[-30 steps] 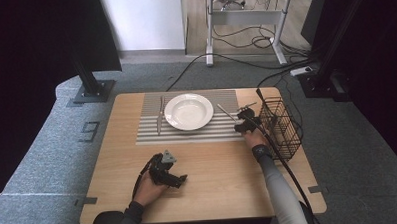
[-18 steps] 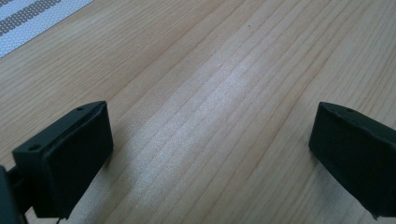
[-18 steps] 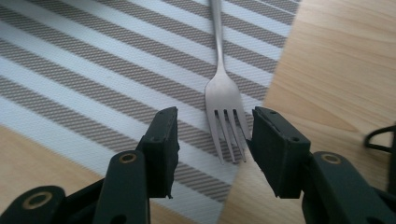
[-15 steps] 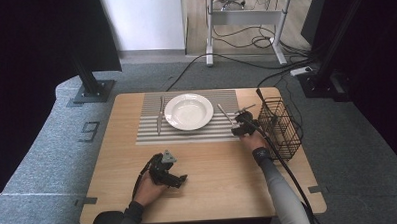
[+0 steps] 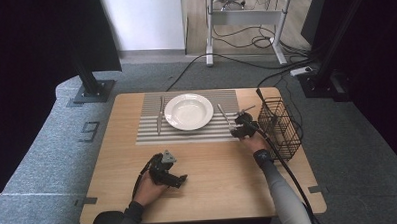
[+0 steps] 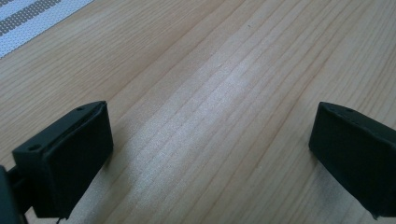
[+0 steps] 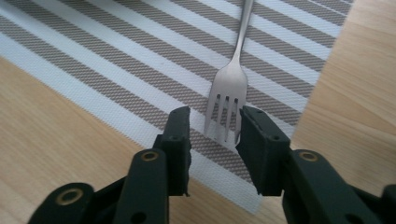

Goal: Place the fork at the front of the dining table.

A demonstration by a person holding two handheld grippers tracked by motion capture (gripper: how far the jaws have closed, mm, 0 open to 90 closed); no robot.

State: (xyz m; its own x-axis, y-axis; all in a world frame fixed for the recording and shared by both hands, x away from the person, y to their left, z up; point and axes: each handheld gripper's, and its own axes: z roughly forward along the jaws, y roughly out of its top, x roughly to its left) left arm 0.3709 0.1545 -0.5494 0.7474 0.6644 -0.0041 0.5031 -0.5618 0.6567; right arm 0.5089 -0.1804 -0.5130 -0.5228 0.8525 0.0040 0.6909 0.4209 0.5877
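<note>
A silver fork (image 7: pixel 230 84) lies on the striped placemat (image 7: pixel 116 60), tines toward me, and my right gripper (image 7: pixel 214 127) stands open with one jaw on each side of the tines. From above, the fork (image 5: pixel 222 114) is right of the white plate (image 5: pixel 173 121) and the right gripper (image 5: pixel 237 129) sits at its near end. A knife (image 5: pixel 159 116) lies left of the plate on the placemat (image 5: pixel 147 135). My left gripper (image 5: pixel 179 179) rests low over the bare wood near the front. It (image 6: pixel 210 154) is wide open with nothing between its jaws.
A black wire basket (image 5: pixel 279 126) stands at the table's right edge, just right of the right hand. The wooden table (image 5: pixel 229 176) has bare room between the two hands. Cables trail from both grippers toward the front.
The right gripper has edged slightly nearer and lower over the fork's tines. The left gripper has stayed where it was.
</note>
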